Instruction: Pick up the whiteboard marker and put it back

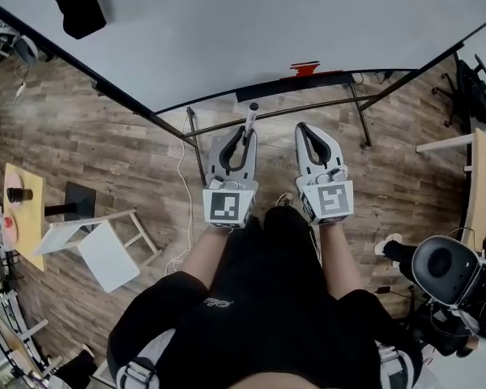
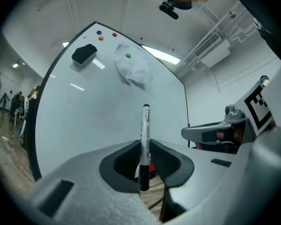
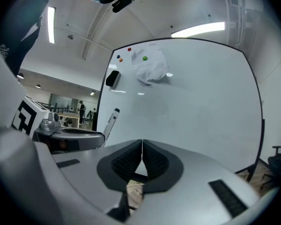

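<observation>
Left tongs: my left gripper (image 1: 244,133) is pinched narrow on the whiteboard marker (image 2: 145,125), with the pads on its barrel just above the black lower end. The pen stands upright and most of its length is clear of the jaws.
Marker: in that grip, off any ledge, facing the whiteboard (image 1: 227,31) and not touching it, as far as I can judge.
Right tongs: my right gripper (image 3: 142,146) has its pads together with nothing between them. It rides just beside the left as a spare.
Board: mostly bare, with a black eraser (image 1: 79,6) stuck on it. A red item (image 1: 305,69) lies on the bottom ledge, which I judge is the marker's home.
Room: wood floor (image 1: 130,152), with a yellow table (image 1: 24,209) and white stool (image 1: 105,254) left and a pale desk (image 1: 482,185) right.
</observation>
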### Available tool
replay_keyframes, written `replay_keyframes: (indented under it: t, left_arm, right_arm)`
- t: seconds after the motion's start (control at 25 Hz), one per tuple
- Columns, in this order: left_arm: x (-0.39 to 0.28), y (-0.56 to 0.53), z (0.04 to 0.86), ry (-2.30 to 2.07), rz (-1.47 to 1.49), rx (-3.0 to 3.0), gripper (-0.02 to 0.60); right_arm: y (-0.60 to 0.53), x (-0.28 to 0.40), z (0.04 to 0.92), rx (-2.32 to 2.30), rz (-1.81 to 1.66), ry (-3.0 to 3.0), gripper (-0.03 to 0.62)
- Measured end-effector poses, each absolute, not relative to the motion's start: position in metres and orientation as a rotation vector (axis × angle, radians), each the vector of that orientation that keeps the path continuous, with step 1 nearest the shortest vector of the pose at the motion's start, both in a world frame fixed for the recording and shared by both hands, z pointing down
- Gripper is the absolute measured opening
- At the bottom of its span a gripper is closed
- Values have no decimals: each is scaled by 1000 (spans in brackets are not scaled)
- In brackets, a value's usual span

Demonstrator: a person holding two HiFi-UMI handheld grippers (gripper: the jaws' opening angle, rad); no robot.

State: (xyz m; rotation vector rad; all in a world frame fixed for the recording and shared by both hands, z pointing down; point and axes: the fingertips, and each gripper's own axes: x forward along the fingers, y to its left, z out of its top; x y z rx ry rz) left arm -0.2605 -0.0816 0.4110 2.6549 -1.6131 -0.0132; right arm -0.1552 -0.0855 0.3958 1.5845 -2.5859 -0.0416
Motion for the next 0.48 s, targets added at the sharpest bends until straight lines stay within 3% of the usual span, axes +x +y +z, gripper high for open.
replay_keyframes:
  t: [0.24,0.48]
  left_arm:
    - [-262,-90,422,-1643,52,2634,66]
    - [-219,-114,427,-1674,198,2673,66]
  right_arm:
    - [-99,-159,402,1486,-49,-2611,2]
    - [-133,-124,414,1379,-12,-2684,2]
